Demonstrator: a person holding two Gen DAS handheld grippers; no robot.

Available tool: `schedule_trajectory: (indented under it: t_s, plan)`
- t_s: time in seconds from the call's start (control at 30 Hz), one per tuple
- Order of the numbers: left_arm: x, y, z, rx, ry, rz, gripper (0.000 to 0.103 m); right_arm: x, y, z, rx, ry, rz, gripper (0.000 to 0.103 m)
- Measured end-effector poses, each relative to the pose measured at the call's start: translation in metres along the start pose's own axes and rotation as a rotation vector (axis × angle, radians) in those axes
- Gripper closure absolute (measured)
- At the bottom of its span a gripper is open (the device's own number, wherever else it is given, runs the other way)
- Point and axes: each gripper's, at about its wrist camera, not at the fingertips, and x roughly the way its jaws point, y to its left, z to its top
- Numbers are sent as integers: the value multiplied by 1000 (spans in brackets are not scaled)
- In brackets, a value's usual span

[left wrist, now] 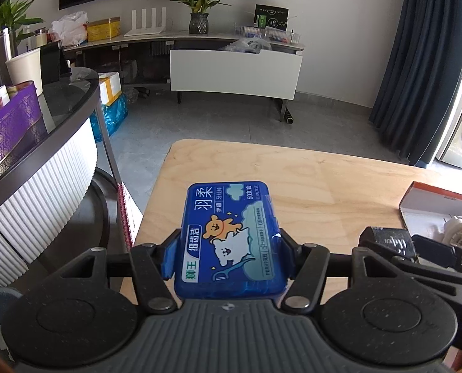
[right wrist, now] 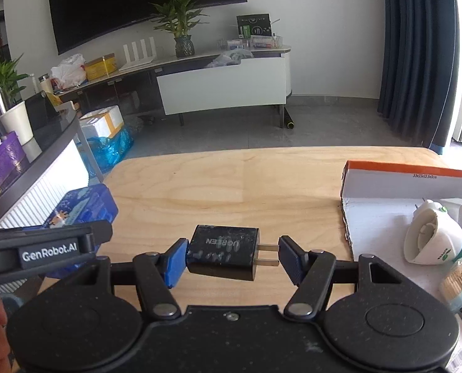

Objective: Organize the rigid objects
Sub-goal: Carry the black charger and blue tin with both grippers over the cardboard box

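In the left wrist view, the left gripper (left wrist: 228, 253) clamps one blue floss box (left wrist: 229, 237) by its long sides above the wooden table (left wrist: 324, 186). It looks light, stiff and slick, so a side grip suits it.

In the right wrist view, the right gripper (right wrist: 232, 256) pinches one black charger (right wrist: 224, 251) end to end, one pad on its two prongs; this hold seems liable to slip. The cardboard box (right wrist: 411, 174) beside it holds one white plug-in device (right wrist: 433, 239) and one white adapter (right wrist: 461, 213), among other things.
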Motion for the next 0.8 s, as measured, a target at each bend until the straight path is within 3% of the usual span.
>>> schedule_trajectory:
  t_s: [0.33, 0.8]
  plan:
    - [-47, -18, -9, -9, -26, -20, 41, -81, -12, 3, -25, -39, 61, 27]
    - [-92, -67, -38, 42, -51, -109, 41, -166, -69, -28, -12, -76, -10, 27]
